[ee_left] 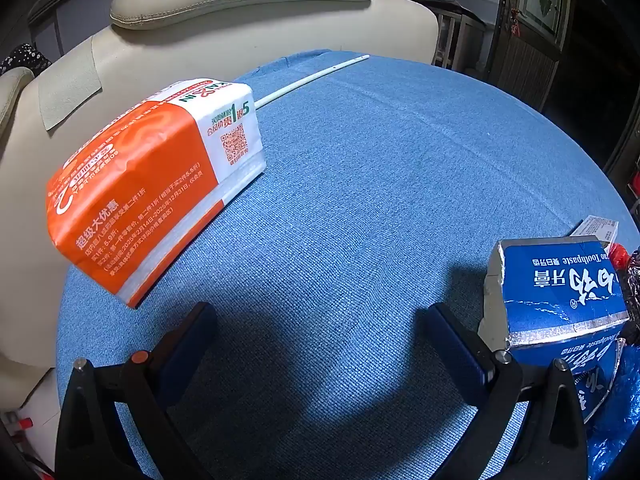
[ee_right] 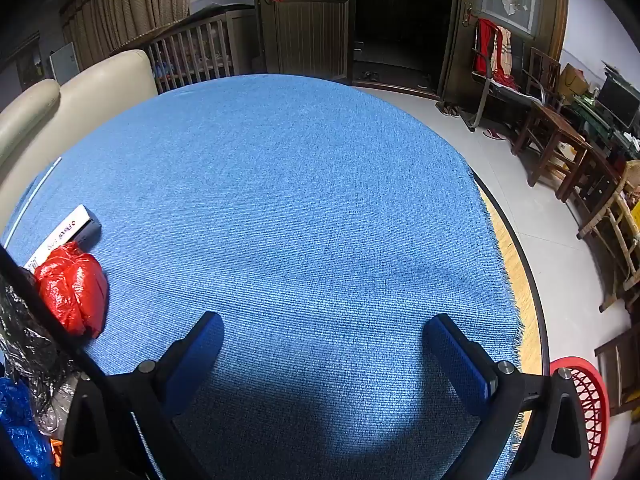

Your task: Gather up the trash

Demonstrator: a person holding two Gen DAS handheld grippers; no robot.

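Note:
In the left wrist view an orange and white tissue pack (ee_left: 156, 184) lies at the left edge of the blue tablecloth (ee_left: 360, 184). A torn blue toothpaste box (ee_left: 560, 300) sits at the right, just beyond the right finger. My left gripper (ee_left: 320, 320) hovers open over bare cloth between them. In the right wrist view a crumpled red plastic bag (ee_right: 72, 288) lies at the left, with a white and dark box (ee_right: 70, 228) behind it and black (ee_right: 24, 344) and blue (ee_right: 20, 432) plastic below. My right gripper (ee_right: 324, 332) stands open over bare cloth, nothing between its fingers.
A thin white rod (ee_left: 312, 78) lies near the far edge of the cloth. A beige sofa (ee_left: 240, 20) stands behind the table. A red slatted basket (ee_right: 584, 400) sits on the floor off the table's right edge, with wooden chairs (ee_right: 552, 140) beyond.

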